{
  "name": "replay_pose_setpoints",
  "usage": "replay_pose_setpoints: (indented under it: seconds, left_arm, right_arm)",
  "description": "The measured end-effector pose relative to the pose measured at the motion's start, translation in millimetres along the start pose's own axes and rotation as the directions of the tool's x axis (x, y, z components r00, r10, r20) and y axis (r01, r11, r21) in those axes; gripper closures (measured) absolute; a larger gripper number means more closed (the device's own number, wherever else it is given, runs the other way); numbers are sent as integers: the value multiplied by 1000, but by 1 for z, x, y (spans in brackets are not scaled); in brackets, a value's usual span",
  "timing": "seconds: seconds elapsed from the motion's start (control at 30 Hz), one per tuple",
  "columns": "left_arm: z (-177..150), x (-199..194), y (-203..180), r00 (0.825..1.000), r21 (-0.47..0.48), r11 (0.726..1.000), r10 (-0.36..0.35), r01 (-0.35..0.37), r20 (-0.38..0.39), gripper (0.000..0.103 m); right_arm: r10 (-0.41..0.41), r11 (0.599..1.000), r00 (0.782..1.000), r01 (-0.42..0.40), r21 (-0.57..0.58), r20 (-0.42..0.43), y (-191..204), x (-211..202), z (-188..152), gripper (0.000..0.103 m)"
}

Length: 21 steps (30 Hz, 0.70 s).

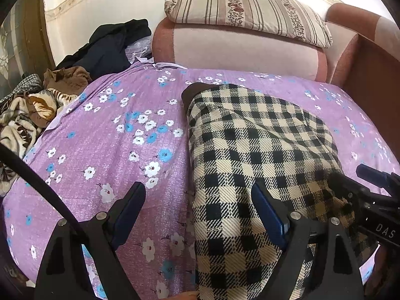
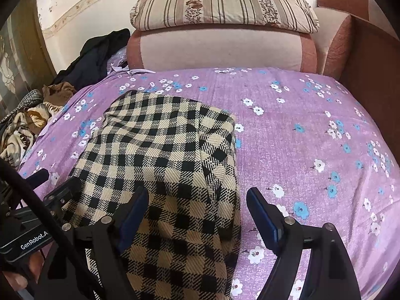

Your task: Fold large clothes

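A black-and-cream checked garment [image 1: 252, 150] lies folded into a long strip on the purple flowered bedsheet [image 1: 112, 137]. My left gripper [image 1: 197, 190] hovers open over the garment's left edge, one finger above the sheet and the other above the cloth. In the right wrist view the same garment [image 2: 162, 155] runs down to the near edge. My right gripper [image 2: 197, 192] is open over its right edge, the left finger above the cloth and the right finger above the bedsheet [image 2: 312, 137]. Nothing is pinched by either. Each gripper shows in the other's view: right gripper [image 1: 370, 192], left gripper [image 2: 50, 187].
A pink and brown sofa cushion [image 1: 237, 50] with a striped pillow [image 1: 247, 7] on top bounds the far side. A pile of dark and patterned clothes [image 1: 75, 70] lies at the left. A brown wooden panel [image 2: 372, 75] stands at the right. A hand [image 2: 17, 280] shows at bottom left.
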<state>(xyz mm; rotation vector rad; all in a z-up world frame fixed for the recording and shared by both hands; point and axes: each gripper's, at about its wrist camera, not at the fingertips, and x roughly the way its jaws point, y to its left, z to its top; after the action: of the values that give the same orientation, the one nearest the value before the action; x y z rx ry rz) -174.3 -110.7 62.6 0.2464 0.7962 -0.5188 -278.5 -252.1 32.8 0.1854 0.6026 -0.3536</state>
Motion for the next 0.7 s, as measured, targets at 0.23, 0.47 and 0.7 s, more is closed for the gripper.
replay_pose_setpoints:
  seconds: [0.23, 0.47, 0.7]
  left_arm:
    - [0, 2, -2, 1000, -5, 1000, -11, 11, -8, 18]
    - [0, 1, -5, 1000, 8, 1000, -24, 24, -1, 18]
    - [0, 4, -9, 1000, 20, 1000, -21, 21, -8, 18]
  right_arm:
    - [4, 1000, 1000, -4, -13, -8, 1, 2, -2, 18]
    - [-2, 1000, 1000, 2, -9, -19, 0, 5, -1, 18]
    - [-6, 1000, 999, 5, -17, -33, 0, 9, -3, 18]
